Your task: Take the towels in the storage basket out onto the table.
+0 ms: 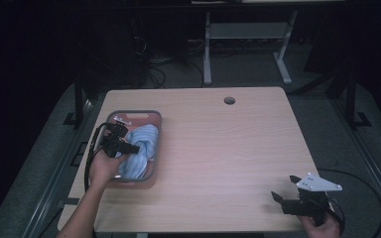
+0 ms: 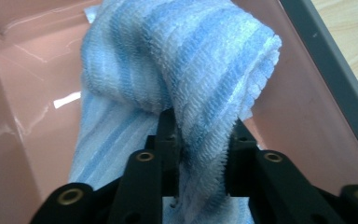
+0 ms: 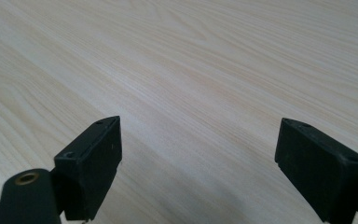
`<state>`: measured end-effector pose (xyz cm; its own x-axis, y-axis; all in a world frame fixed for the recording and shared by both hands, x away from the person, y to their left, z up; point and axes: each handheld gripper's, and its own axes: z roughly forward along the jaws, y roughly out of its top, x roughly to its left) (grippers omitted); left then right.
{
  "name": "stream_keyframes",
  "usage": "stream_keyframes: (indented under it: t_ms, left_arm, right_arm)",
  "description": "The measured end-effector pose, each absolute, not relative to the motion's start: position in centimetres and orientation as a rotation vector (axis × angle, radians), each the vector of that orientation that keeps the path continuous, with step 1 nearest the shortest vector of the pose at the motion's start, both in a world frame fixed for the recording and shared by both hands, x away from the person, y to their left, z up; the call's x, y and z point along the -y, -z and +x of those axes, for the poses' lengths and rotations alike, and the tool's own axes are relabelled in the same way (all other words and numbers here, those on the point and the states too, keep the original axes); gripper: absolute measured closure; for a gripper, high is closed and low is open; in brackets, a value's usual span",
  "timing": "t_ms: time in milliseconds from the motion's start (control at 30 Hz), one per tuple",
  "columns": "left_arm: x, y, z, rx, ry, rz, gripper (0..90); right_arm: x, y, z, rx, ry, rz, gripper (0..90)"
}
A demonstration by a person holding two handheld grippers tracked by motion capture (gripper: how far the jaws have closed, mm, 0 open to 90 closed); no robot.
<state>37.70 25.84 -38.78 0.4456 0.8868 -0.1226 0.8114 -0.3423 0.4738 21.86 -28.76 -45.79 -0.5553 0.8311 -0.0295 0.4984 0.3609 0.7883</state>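
A blue-and-white striped cloth [image 1: 145, 143] lies bunched in a pink tray with a grey rim [image 1: 134, 112] at the left of the wooden table. My left gripper [image 1: 129, 148] reaches into the tray from its near left side. In the left gripper view its black jaws are shut on a fold of the cloth [image 2: 191, 60], which rises between the left gripper [image 2: 200, 135] pads above the tray's pink wall [image 2: 23, 93]. My right gripper [image 1: 285, 187] rests at the table's front right corner. It is open, with bare wood between the right gripper [image 3: 198, 154] jaws.
A small white item [image 1: 121, 120] lies at the tray's far end. The table [image 1: 228, 148] has a round cable hole [image 1: 229, 100] near its far edge. Beyond it stand a white desk frame [image 1: 208, 49] and floor cables.
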Motion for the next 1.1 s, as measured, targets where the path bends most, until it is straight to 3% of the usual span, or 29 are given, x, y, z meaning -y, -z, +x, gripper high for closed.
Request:
stream_keyframes:
  t_ms: [1100]
  left_arm:
    - [-29.2, 34.9, 34.7, -1.333, -0.319, 2.043, 77.2]
  right_arm:
    - [28.4, 45.7, 21.8, -2.197, -1.050, 1.144, 14.2]
